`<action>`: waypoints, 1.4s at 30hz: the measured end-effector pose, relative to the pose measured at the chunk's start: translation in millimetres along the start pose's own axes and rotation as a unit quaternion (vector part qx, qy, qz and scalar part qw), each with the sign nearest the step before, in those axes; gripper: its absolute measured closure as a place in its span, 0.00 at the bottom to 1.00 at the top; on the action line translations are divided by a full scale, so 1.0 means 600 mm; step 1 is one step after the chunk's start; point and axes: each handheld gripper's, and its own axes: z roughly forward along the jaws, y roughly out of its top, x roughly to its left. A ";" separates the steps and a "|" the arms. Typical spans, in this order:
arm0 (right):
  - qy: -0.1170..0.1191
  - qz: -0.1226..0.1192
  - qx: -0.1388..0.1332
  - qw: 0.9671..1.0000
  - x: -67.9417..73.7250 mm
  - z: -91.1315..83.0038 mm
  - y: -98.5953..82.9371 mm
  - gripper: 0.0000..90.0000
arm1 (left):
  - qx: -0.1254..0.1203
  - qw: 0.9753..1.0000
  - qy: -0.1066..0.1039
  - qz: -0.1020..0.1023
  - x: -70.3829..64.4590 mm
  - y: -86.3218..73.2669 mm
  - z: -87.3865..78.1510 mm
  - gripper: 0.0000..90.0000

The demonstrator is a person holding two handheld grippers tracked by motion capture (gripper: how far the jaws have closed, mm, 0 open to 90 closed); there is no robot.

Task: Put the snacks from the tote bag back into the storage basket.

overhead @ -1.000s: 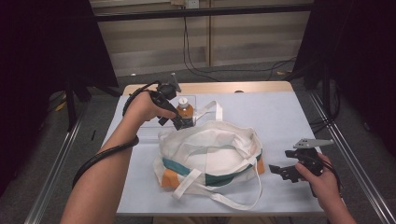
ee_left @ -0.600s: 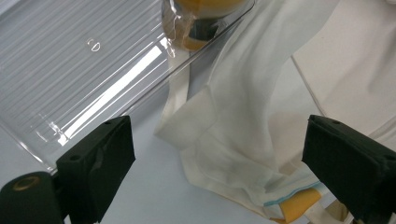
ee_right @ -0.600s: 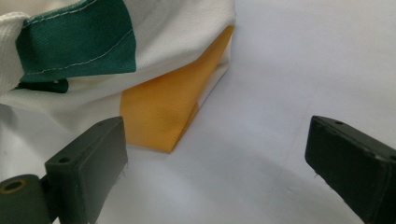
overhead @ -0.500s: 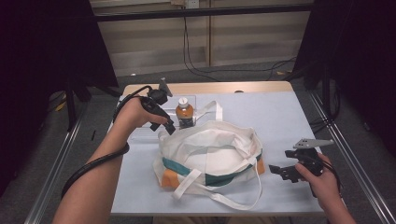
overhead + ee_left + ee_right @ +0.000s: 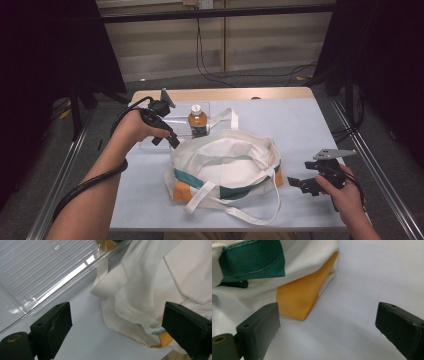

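At centre-left of the high view, the left tongs (image 5: 171,141) gape wide at the tote bag (image 5: 225,167) rim, likely needing to close on it, while the right tongs (image 5: 299,183), also wide, wait at its orange corner.

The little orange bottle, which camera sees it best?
The high view: the bottle stands whole, white cap up, in the clear tray behind the bag. The left gripper view catches just an amber sliver at its top edge; the right gripper view looks at the bag's corner.
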 end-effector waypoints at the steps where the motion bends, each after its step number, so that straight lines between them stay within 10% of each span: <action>1: 0.000 0.000 0.000 1.000 0.000 0.000 0.000 0.06 | -0.001 1.000 0.000 0.000 0.000 -0.004 0.001 0.10; 42: -0.002 0.002 0.003 1.000 -0.001 0.004 0.001 0.06 | -0.041 0.999 0.012 -0.005 0.008 -0.119 0.062 0.08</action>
